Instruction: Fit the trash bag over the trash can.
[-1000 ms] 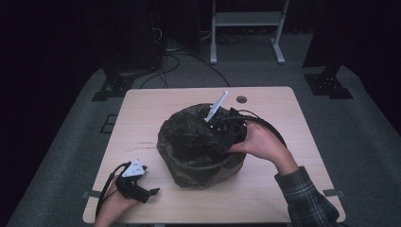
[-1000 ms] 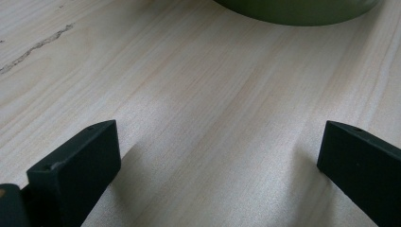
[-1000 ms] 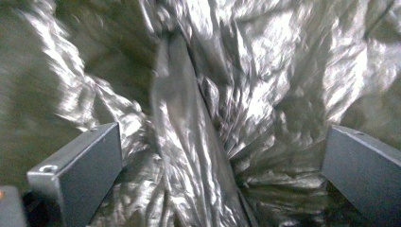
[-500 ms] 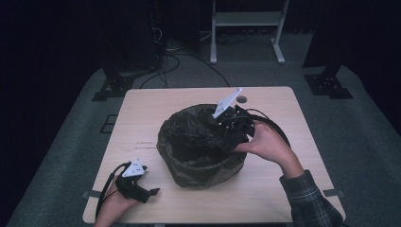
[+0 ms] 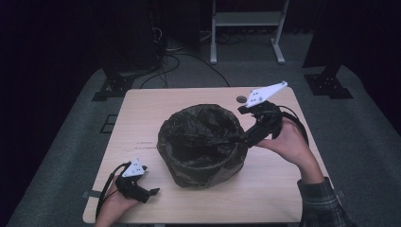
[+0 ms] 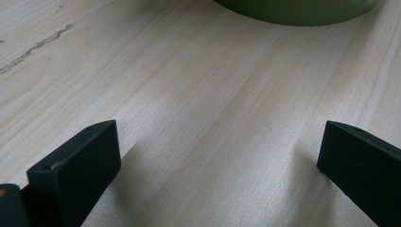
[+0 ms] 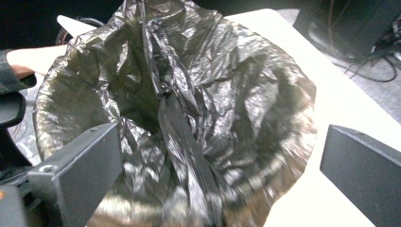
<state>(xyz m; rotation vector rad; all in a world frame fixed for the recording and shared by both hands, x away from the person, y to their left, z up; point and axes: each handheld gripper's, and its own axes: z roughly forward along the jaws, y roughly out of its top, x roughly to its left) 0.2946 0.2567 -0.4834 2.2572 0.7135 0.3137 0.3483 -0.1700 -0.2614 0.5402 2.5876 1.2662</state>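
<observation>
The round bin lined with a crinkled black plastic bag (image 5: 202, 142) stands at the middle of the pale wooden counter (image 5: 142, 109), slightly toward the near edge. In the left tool view its green wall (image 6: 298, 12) shows below the liner.

The right tool (image 5: 247, 139) is at the bin's right rim, tilted down toward the liner. In the right tool view its jaws stand wide apart with nothing between them; the liner (image 7: 189, 118) lies loose and rumpled below, with a twisted fold running down into the bin.

The left tool (image 5: 150, 193) rests on the counter near the near left corner, well apart from the bin's wall. Its jaws are fully spread and hold nothing.

Step in hand, as judged: fitting the liner to the bin, with the right tool between grips.

Next move calls for closing the right tool on the liner's edge at the right rim and drawing it outward over the lip. The thin film may slip or tear.
</observation>
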